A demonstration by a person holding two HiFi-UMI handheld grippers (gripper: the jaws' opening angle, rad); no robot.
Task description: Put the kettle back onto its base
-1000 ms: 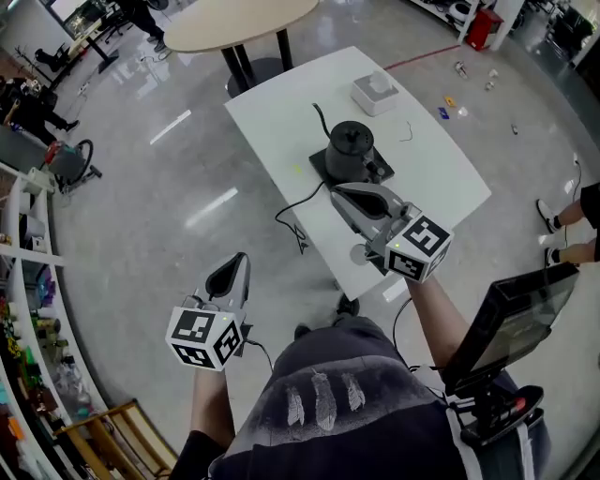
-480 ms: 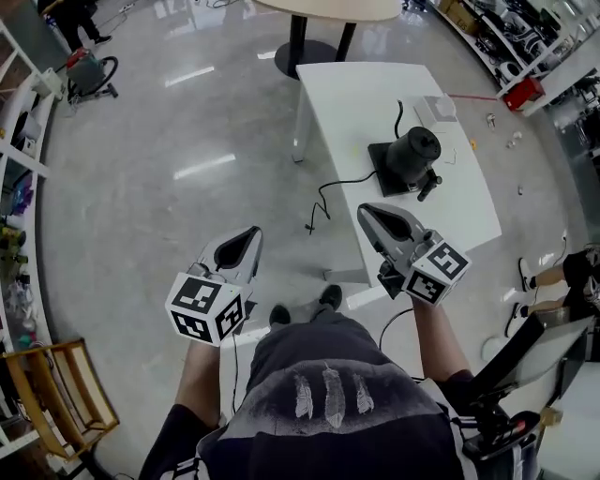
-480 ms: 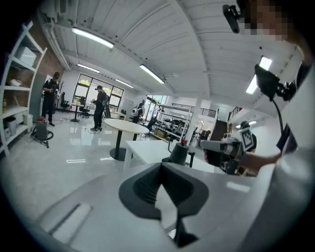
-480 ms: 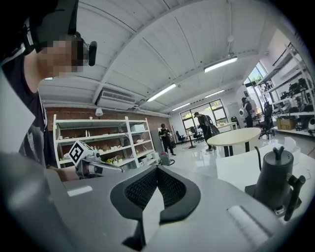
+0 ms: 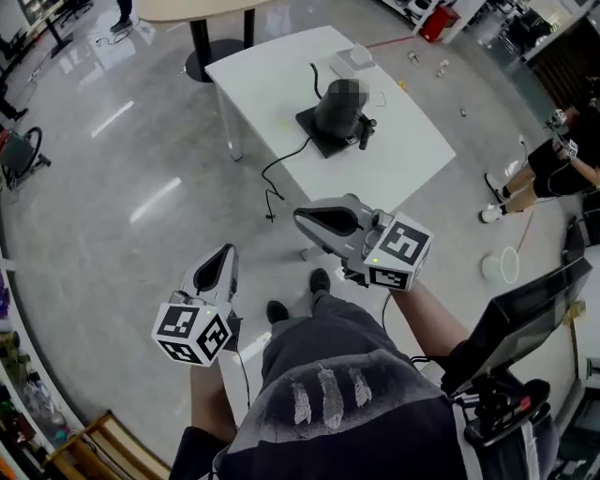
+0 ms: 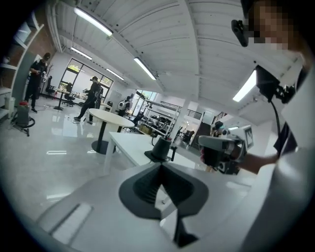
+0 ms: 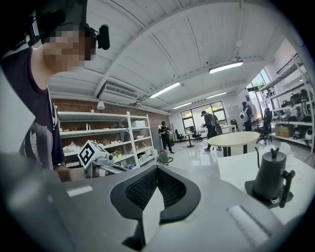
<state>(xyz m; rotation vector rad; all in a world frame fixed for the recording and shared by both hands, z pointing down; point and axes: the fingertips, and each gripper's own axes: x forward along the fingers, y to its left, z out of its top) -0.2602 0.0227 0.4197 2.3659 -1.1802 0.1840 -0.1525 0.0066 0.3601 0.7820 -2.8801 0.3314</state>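
Observation:
The black gooseneck kettle (image 5: 336, 116) stands on its black square base (image 5: 322, 134) on the white table (image 5: 272, 66), well ahead of me; a mosaic patch covers its top. Both grippers hang in the air over the floor, short of the table. My left gripper (image 5: 218, 262) is shut and holds nothing. My right gripper (image 5: 306, 218) is shut too, with nothing between its jaws. The left gripper view shows the kettle (image 6: 161, 148) beyond the closed jaws and the right gripper (image 6: 222, 150) beside it. In the right gripper view the kettle (image 7: 272, 180) sits at the far right.
A white box (image 5: 352, 60) lies behind the kettle on the table. The base's cable (image 5: 275, 176) hangs off the table's near edge to the floor. A round beige table (image 5: 192, 8) stands behind. A screen on a stand (image 5: 511, 323) is at my right, and people stand around the room.
The head view has swung, and the table with the kettle now sits higher and further off. Both grippers have shifted sideways a little and stayed shut. The kettle still rests on its base.

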